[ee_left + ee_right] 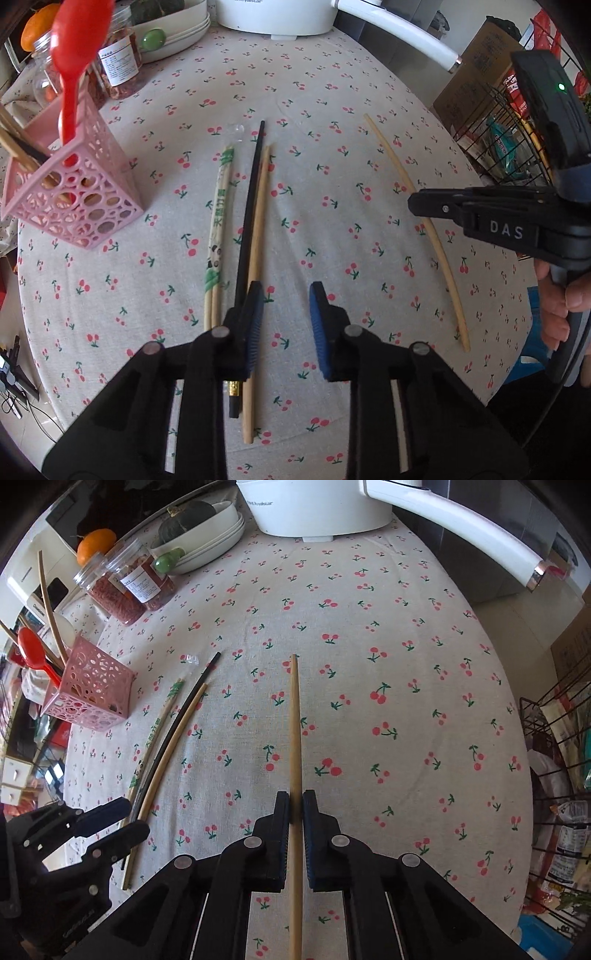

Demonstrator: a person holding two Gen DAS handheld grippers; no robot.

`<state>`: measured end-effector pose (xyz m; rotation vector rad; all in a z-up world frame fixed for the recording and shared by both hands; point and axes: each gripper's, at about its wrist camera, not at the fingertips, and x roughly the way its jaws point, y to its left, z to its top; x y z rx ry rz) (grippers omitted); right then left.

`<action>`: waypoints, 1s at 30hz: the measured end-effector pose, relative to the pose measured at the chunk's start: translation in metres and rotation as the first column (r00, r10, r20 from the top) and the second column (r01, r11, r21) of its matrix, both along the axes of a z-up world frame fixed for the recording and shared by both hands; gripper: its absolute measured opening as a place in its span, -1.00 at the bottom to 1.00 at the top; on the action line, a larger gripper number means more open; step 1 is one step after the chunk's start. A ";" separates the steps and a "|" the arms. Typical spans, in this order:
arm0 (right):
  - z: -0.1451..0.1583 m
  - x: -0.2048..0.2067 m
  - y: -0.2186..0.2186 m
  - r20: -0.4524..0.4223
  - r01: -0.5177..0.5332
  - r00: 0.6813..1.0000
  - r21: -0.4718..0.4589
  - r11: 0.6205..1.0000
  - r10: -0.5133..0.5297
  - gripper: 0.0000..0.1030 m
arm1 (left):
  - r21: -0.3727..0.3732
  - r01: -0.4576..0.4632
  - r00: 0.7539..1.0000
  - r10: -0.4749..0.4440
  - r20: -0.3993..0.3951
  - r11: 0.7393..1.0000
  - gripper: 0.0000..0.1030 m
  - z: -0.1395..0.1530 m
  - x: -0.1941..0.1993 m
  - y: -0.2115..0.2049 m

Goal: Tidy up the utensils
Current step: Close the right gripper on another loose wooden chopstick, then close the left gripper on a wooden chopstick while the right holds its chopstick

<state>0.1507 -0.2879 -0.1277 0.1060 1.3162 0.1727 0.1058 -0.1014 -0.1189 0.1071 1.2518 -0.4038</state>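
My right gripper (296,808) is shut on a pale wooden chopstick (294,720) that lies along the cherry-print tablecloth (369,646); in the left wrist view the same gripper (413,205) sits over that chopstick (391,162). My left gripper (286,291) stands open, low over the cloth. A black chopstick (251,199) and a wooden chopstick (260,206) run under its left finger, with nothing seen between the pads. A paper-wrapped chopstick pair (218,229) lies just left of them. The pink lattice holder (74,206) at the left holds a red spoon (77,48) and several chopsticks.
Clear jars (125,587), stacked white plates (214,542) with a green squash, and a white appliance (317,509) line the far edge. A wire rack (517,147) of packets stands off the right side. A small clear scrap (236,131) lies near the chopstick tips.
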 end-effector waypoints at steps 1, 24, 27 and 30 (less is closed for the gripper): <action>0.004 0.000 -0.002 0.002 0.004 1.000 0.005 1.000 -0.004 -0.86 | 0.014 0.002 1.000 -0.002 0.000 1.000 -0.56 -0.001 0.004 -0.005; 0.012 0.009 -0.026 0.011 0.035 0.999 0.081 0.996 -0.036 -0.86 | 0.181 -0.058 0.997 0.065 -0.032 0.982 -0.74 -0.013 0.050 -0.023; 0.011 0.009 -0.024 0.008 0.035 0.999 0.079 0.996 -0.035 -0.86 | 0.188 -0.055 0.997 0.063 -0.034 0.981 -0.74 -0.014 0.052 -0.020; 0.010 0.009 -0.022 0.006 0.032 0.999 0.076 0.997 -0.032 -0.86 | 0.194 -0.050 0.996 0.063 -0.059 0.980 -0.74 -0.020 0.056 -0.018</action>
